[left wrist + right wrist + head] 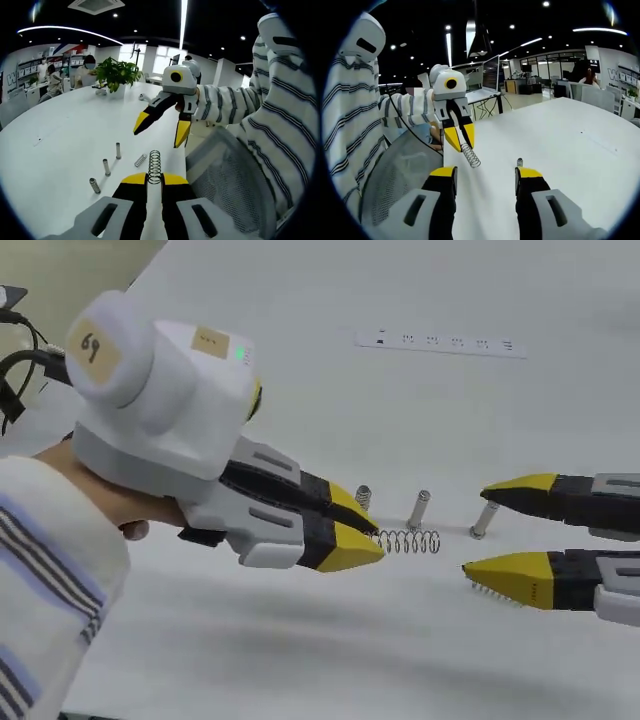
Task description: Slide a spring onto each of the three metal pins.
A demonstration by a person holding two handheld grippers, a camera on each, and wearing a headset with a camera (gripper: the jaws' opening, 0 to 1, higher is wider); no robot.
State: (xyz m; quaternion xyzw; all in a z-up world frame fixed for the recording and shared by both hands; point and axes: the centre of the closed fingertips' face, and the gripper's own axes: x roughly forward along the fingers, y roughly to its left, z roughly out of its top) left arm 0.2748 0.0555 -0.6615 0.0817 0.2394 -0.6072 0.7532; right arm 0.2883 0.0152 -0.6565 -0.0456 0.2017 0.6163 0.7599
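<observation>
Closest to the headset, the left gripper (365,538) has its jaws pinched on one end of a spring (410,541). The coil juts out level beyond the yellow tips with its free end open. I judge it is held by the end, not the middle, to leave the bore clear for threading. At 12 o'clock of that spring stands a bare pin (420,508), and a second bare pin (484,518) stands at 2 o'clock. At 11 o'clock a third pin (363,497) looks ribbed, seemingly with a coil on it already. All three stand upright on the white table (300,390).

At 3 o'clock the right gripper (485,175) hovers with jaws wide apart, holding nothing. Its tips are just beside the second bare pin, probably to steady a pin or guide the coil. In the left gripper view a loose spring (141,160) lies on the table at 11 o'clock of the held one, near the pins, likely kept within reach for the last pin.
</observation>
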